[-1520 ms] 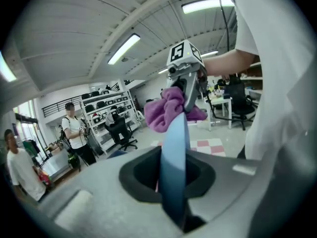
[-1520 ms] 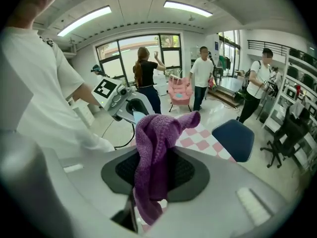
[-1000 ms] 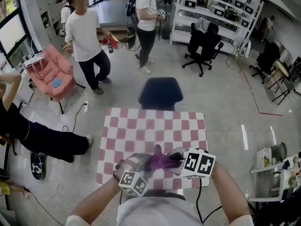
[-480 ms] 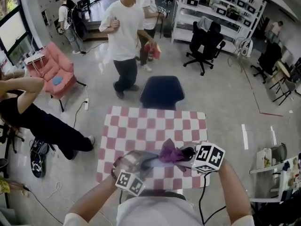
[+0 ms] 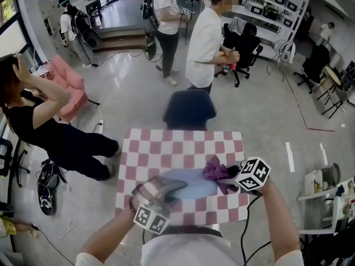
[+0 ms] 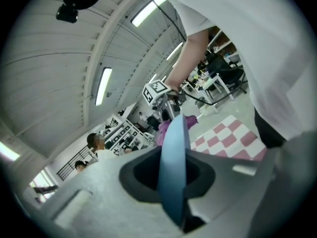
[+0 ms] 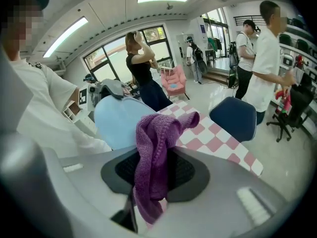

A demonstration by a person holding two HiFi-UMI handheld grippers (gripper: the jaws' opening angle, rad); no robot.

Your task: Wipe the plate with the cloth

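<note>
Head view: taken from above the near edge of the table [image 5: 183, 143] and aimed steeply down; floor [image 5: 138, 93] is seen beyond the far edge.

Left gripper view: set close behind the jaws and tilted up toward the ceiling [image 6: 59, 58]; the plate [image 6: 173, 167] is met edge-on.

Right gripper view: set close behind the cloth [image 7: 154, 157] and aimed across the plate's face toward the windows [image 7: 106, 53].

Plate, cloth and checkered top are shared by all three.

From above, the cloth [image 5: 216, 169] hides the tips of the right gripper [image 5: 231, 177]; the left gripper [image 5: 165, 187] covers one end of the plate [image 5: 193, 184].
</note>
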